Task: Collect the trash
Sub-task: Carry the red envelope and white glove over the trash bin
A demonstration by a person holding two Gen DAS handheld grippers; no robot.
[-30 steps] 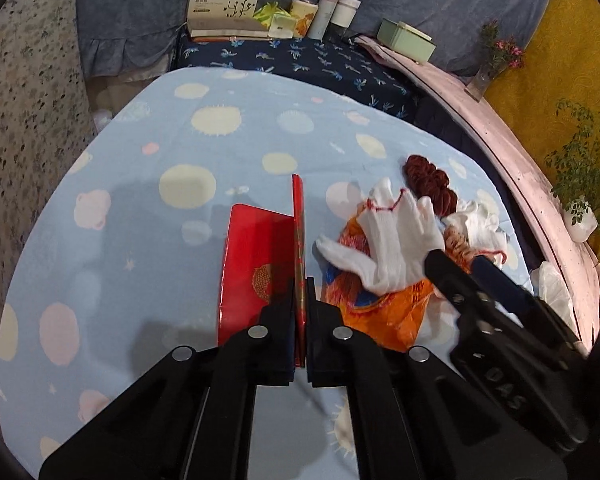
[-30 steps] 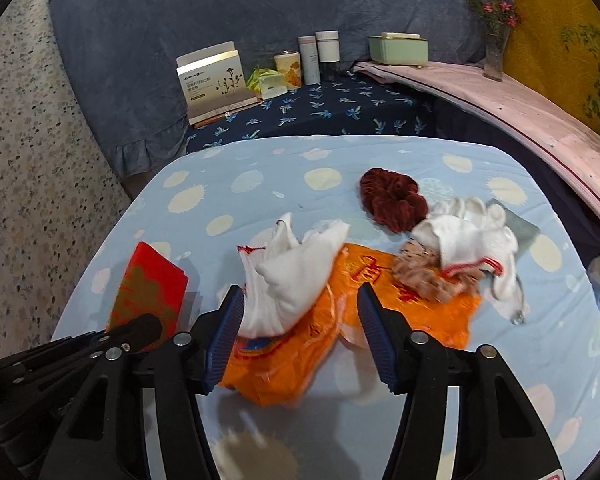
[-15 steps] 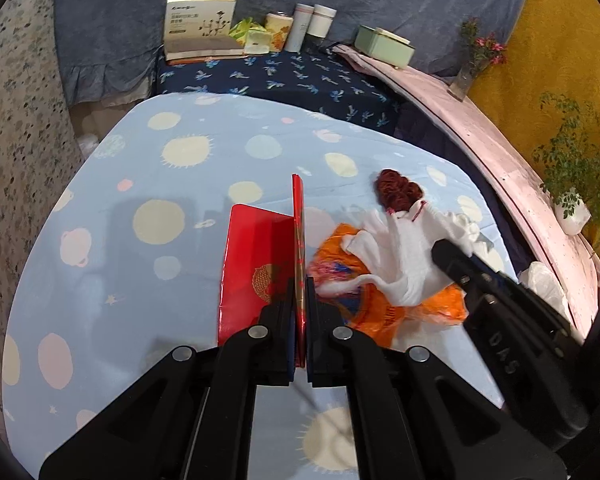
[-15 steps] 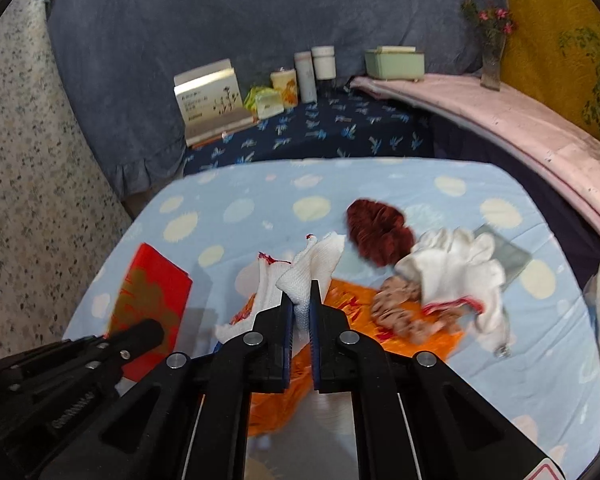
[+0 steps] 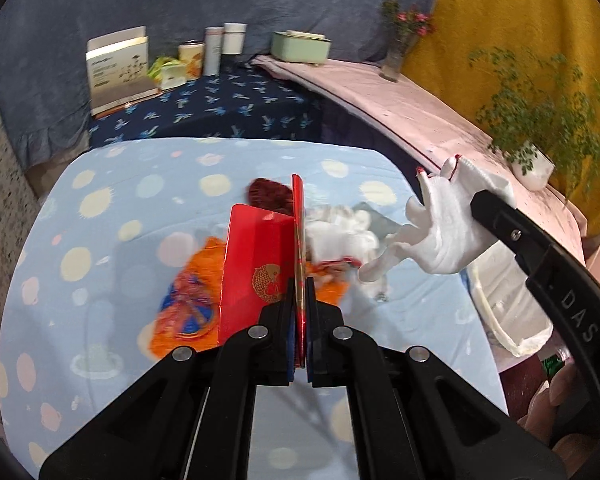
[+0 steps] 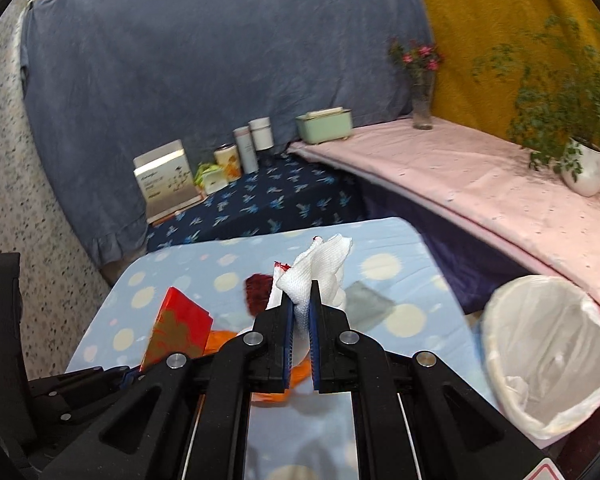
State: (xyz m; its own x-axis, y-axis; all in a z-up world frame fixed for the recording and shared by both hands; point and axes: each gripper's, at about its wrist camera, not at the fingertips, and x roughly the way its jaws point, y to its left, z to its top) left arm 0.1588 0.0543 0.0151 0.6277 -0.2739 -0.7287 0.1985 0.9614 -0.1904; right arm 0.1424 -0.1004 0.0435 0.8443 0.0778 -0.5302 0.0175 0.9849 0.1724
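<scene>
Over the blue spotted tablecloth point(image 6: 400, 256), two items of trash now hang clear of the pile. Right gripper point(image 6: 301, 304): its fingers, wide apart a second ago around the white cotton glove point(image 6: 320, 268), are now clamped on it, and the glove is lifted off the orange snack wrapper point(image 5: 188, 292) it lay on. Left gripper point(image 5: 299, 300): fingers pressed together on the red envelope point(image 5: 256, 264), as before, the envelope carried upright. Lined wastebasket point(image 6: 548, 352): at four o'clock in the right wrist view, beside the table edge, newly in sight. Remaining on the cloth: the wrapper, a dark red scrunchie point(image 5: 268, 192), a second white glove point(image 5: 340, 232), a grey sheet point(image 6: 368, 300). Judgement: both pickups look secure; the bin drop is the next step.
</scene>
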